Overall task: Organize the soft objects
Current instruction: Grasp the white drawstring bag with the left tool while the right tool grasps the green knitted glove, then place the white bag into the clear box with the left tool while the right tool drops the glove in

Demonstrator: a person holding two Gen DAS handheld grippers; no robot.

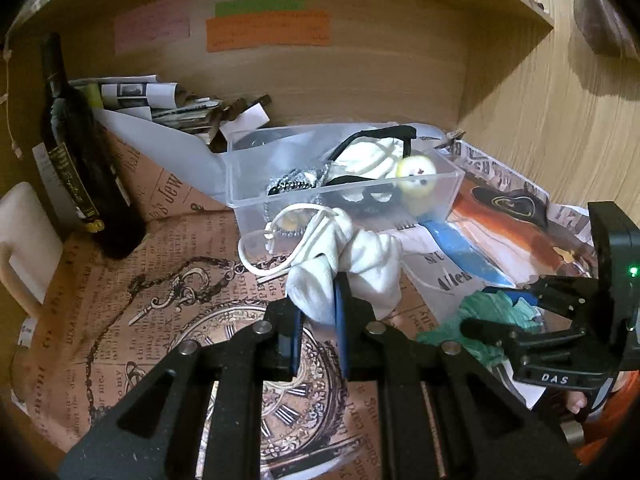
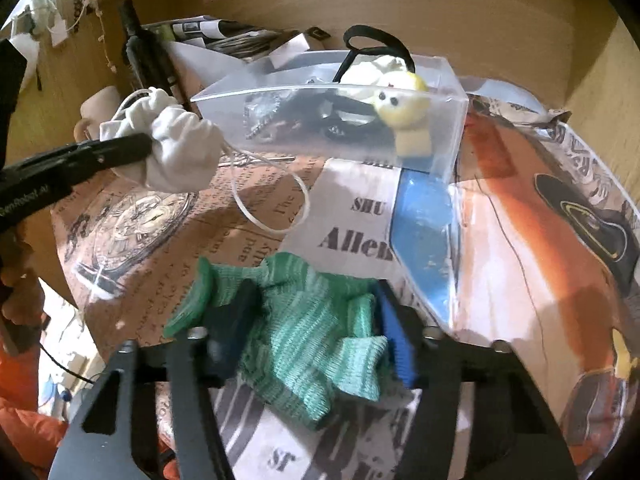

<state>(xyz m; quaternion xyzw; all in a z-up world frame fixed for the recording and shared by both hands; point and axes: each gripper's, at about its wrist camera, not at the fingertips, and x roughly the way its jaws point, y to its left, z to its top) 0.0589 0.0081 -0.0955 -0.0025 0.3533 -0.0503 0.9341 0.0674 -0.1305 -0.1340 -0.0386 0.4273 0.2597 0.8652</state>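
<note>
My left gripper (image 1: 318,304) clamps the white drawstring pouch (image 1: 352,260), lifted before the clear bin (image 1: 440,196). My right gripper (image 2: 312,320) pinches the green knit cloth (image 2: 308,344), its underside hidden. The bin's contents look tangled.

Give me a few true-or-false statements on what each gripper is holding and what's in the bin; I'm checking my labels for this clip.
1. The left gripper is shut on the white drawstring pouch. True.
2. The right gripper holds a red sock. False: the green knit cloth lies between its fingers.
3. The clear plastic bin holds a yellow-headed plush toy. True.
4. The dark wine bottle lies flat inside the bin. False: it stands upright outside the bin, to its left.
5. The white pouch rests inside the bin. False: it hangs in the left gripper, outside.
</note>
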